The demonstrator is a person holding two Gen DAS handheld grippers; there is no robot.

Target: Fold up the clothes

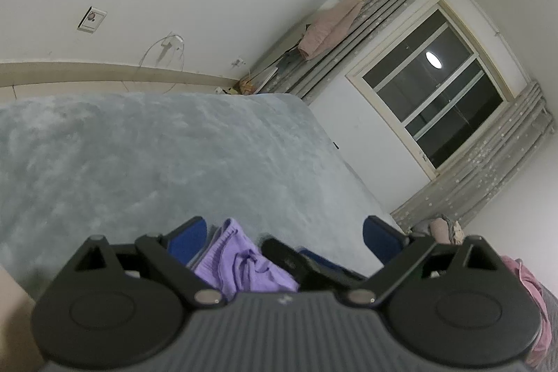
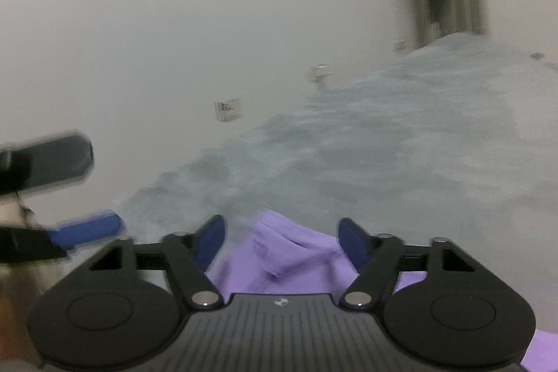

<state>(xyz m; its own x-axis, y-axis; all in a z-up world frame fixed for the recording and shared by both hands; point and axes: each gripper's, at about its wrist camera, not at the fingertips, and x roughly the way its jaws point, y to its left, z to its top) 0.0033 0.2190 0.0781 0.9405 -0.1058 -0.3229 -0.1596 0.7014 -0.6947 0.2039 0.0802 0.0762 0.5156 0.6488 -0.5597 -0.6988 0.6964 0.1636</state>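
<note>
Grey bedspread stretches wide — purple garment at near edge.

Both my grippers match: left gripper and right gripper have black linkage arms, blue pads, silver pivot screws, round black hubs, ribbed grey body with small white logo.
</note>
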